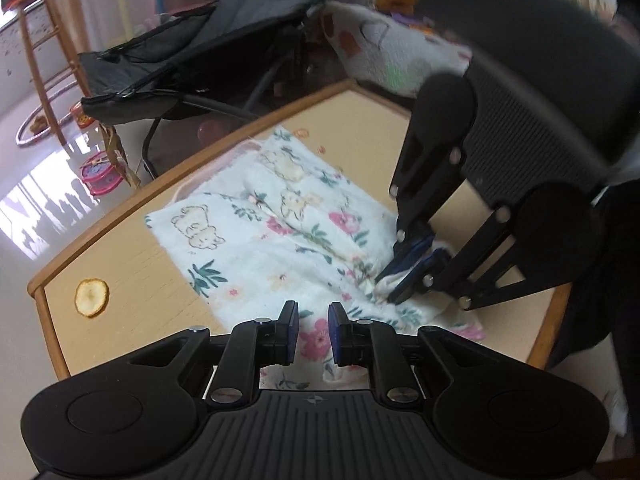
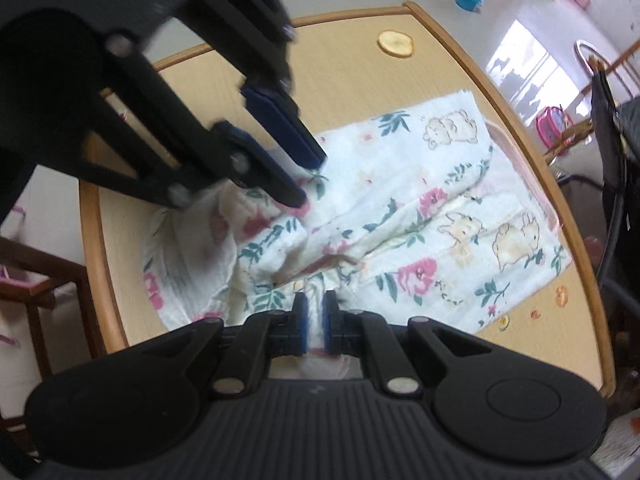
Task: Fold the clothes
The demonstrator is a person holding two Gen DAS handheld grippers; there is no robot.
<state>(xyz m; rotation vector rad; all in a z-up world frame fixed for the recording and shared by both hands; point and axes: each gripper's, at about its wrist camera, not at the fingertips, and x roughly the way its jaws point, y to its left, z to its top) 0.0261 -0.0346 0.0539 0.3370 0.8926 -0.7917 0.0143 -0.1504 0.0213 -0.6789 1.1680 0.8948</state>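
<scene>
A white cloth (image 1: 280,240) printed with pink flowers, green leaves and little bears lies rumpled on a light wooden table (image 1: 132,272). My left gripper (image 1: 313,312) hovers over the cloth's near edge with a small gap between its blue pads and no fabric pinched in it. The right wrist view shows the left gripper (image 2: 308,180) slanting down from the upper left over the cloth (image 2: 400,200). My right gripper (image 2: 315,304) is shut on a bunched white fold of the cloth. In the left wrist view the right gripper (image 1: 386,290) points down at the cloth's right side.
A round yellow slice (image 1: 91,297) lies near a corner of the raised-rim table (image 2: 340,72). A dark folding chair (image 1: 180,60) and a heart-print blanket (image 1: 392,52) stand beyond the far edge. A pink toy drum (image 1: 100,172) sits on the floor. A wooden chair (image 2: 40,280) stands beside the table.
</scene>
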